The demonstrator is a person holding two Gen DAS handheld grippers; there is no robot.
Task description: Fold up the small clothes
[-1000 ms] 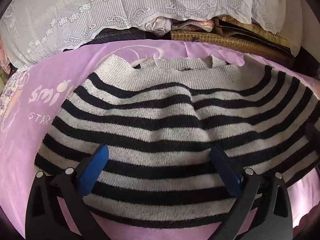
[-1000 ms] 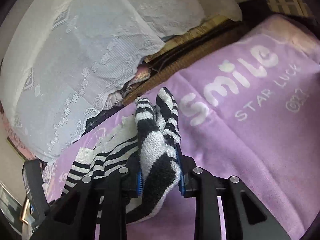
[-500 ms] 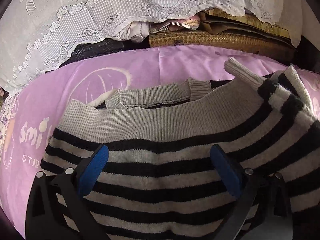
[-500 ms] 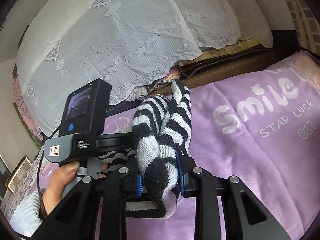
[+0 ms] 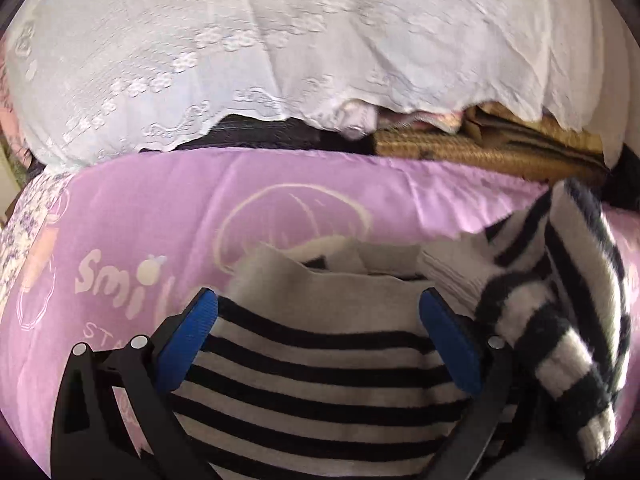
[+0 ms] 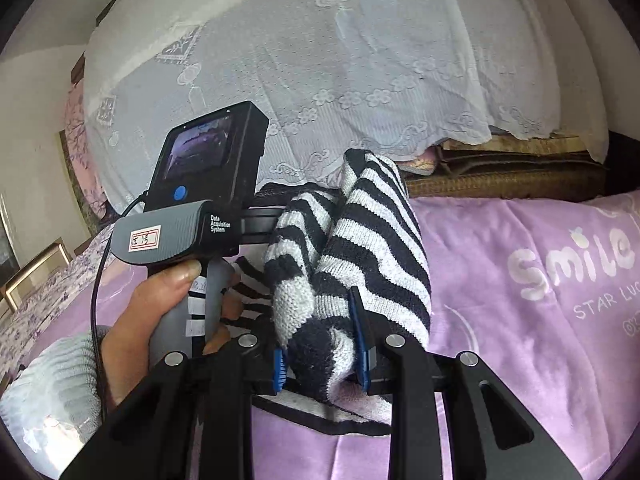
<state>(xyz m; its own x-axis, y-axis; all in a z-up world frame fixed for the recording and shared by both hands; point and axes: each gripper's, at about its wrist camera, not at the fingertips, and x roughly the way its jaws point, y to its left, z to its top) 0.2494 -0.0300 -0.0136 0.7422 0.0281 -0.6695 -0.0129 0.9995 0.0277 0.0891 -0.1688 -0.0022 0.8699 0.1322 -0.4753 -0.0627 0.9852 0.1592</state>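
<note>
A grey sweater with black stripes point(image 5: 312, 380) lies on a purple blanket point(image 5: 160, 208). My left gripper point(image 5: 320, 312) stands open, its blue pads point(image 5: 200, 320) wide apart above the sweater's chest, just short of the neckline. At the right of that view the striped sleeve point(image 5: 560, 300) is lifted and bunched. In the right wrist view my right gripper point(image 6: 320, 360) is shut on that bunched sleeve point(image 6: 360, 240), held up off the blanket point(image 6: 540, 340). A hand point(image 6: 160, 304) holding the left gripper's handle point(image 6: 200, 184) is just to its left.
A white lace cover point(image 5: 280, 40) drapes over piled things behind the blanket. A woven brown mat point(image 5: 460, 152) and folded cloth lie under it at the back right. The blanket's "smile" print point(image 6: 568, 256) lies to the right of the sleeve.
The left gripper has shifted up toward the sweater's neckline. The right gripper has rolled and carried the sleeve in over the body, so the hand and the left handle now show beside it.
</note>
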